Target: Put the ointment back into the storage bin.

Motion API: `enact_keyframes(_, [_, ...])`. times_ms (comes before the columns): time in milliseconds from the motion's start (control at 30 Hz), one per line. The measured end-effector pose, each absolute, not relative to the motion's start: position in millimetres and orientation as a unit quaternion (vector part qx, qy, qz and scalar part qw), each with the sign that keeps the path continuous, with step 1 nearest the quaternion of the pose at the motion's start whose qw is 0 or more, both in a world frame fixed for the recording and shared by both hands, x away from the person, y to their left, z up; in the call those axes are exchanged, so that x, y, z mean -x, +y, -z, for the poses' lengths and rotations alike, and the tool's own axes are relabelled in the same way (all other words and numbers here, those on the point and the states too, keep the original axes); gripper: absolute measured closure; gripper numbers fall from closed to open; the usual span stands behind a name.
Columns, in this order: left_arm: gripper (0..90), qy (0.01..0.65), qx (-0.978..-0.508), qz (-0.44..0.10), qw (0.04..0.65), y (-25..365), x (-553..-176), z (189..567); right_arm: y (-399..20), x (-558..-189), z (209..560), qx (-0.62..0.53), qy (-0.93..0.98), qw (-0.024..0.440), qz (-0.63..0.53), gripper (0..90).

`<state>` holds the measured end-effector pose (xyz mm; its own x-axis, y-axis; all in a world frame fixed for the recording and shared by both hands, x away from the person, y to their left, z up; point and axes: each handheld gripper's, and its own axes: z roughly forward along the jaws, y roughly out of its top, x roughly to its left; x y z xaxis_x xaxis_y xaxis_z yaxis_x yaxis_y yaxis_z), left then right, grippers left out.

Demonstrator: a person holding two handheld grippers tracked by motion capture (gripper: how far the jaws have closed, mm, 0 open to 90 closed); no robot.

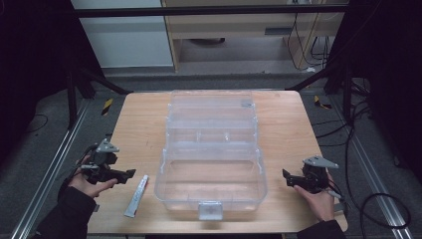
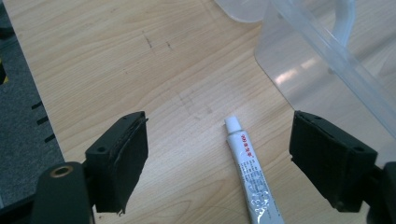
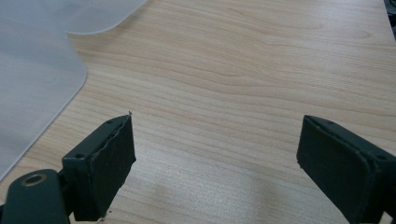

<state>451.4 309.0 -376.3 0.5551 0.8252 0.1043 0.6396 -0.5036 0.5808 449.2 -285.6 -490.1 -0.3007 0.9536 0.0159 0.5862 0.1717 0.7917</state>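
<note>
My left gripper [image 2: 217,156] hangs wide open, empty, just left of the clear box [image 1: 211,154]; the tube [image 2: 250,175] lies between its jaws. My right gripper [image 3: 215,163], open and empty, waits right of the box. Risk: jaws closing off-centre could skid the tube against the box wall.

The high view looks from above the near edge, forward and down, taking in the whole table [image 1: 144,114] and the floor beyond. The clear box [image 1: 211,149] sits mid-table, the tube [image 1: 137,196] near-left of it.

The left gripper view rides low on the left gripper [image 1: 130,173], close over the near-left of the table [image 2: 116,60], aimed right towards the box. It shares the tube [image 2: 250,177] and the box [image 2: 322,60] wall with the high view.

The right gripper view rides the right gripper [image 1: 285,175], low and close over the near-right of the table [image 3: 243,70]. It shares the box [image 3: 32,70] corner with the high view.
</note>
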Motion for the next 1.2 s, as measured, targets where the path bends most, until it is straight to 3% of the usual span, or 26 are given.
enact_keyframes(833, [28.8,0.454,-0.860,-0.142,0.182,288.3,-455.9,404.8,-284.3,-451.2,494.1,-0.524,0.734,0.242,-0.357,15.0])
enact_keyframes(1200, [38.8,0.470,-0.860,-0.107,0.169,284.5,-457.3,422.1,-283.1,-451.0,494.6,-0.525,0.737,0.235,-0.355,15.4])
